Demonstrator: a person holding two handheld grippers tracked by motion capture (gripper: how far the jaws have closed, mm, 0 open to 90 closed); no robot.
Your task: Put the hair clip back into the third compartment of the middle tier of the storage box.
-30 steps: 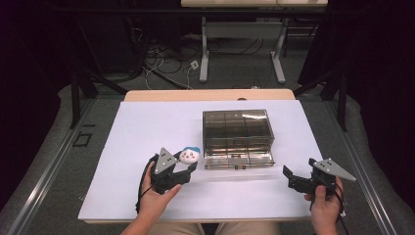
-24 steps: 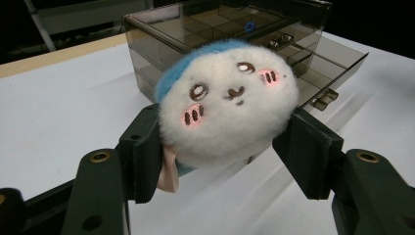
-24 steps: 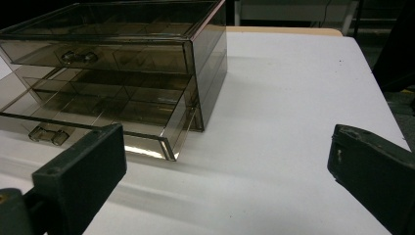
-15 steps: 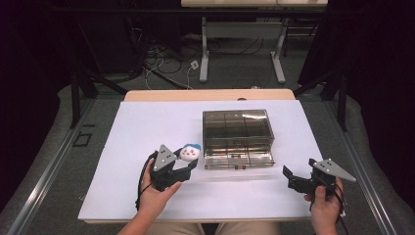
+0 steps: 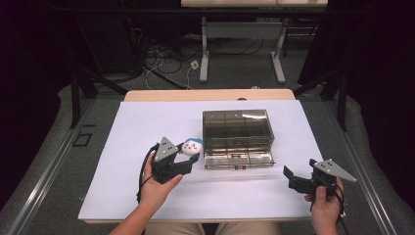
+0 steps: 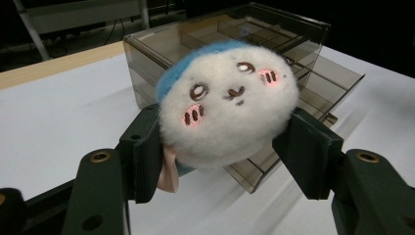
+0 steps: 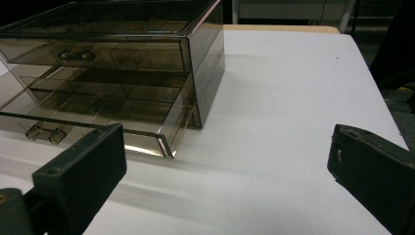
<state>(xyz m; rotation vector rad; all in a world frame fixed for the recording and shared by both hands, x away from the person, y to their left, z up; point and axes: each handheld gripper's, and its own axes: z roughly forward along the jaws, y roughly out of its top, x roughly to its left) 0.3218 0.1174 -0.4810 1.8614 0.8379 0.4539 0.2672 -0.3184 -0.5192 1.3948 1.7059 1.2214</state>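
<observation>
1. On the white table [image 5: 147, 127], a person's left hand [image 5: 155, 188] held the left gripper [image 5: 188, 157] just left of a smoky clear drawer box [image 5: 237, 128].
2. Between that gripper's two black jaws sat a round plush toy [image 6: 229, 100], white and fuzzy, with a blue cap, brown eyes and pink cheek marks.
3. Seen from the left gripper view, both jaw pads pressed against the toy's sides, one at each flank, so the gripper was clamped on the toy.
4. The toy's face was turned toward the gripper's camera and tilted, the blue cap toward the upper left of that view.
5. From the high view, the toy [image 5: 191, 146] showed at the gripper's tip, just beside the front left corner of the drawer box.
6. Directly behind the toy in the left gripper view stood the drawer box [image 6: 303, 58], its lower drawer [image 6: 328, 93] pulled out toward the person.
7. At the table's near right side, the right hand [image 5: 325, 208] held the right gripper [image 5: 289, 177] well apart from the box, pointing left.
8. Its jaws stood wide apart with nothing between them, as the right gripper view showed.
9. That view also took in the box's closed upper drawer [image 7: 98, 55] and the open lower drawer [image 7: 93, 110], each with a small clear handle.
</observation>
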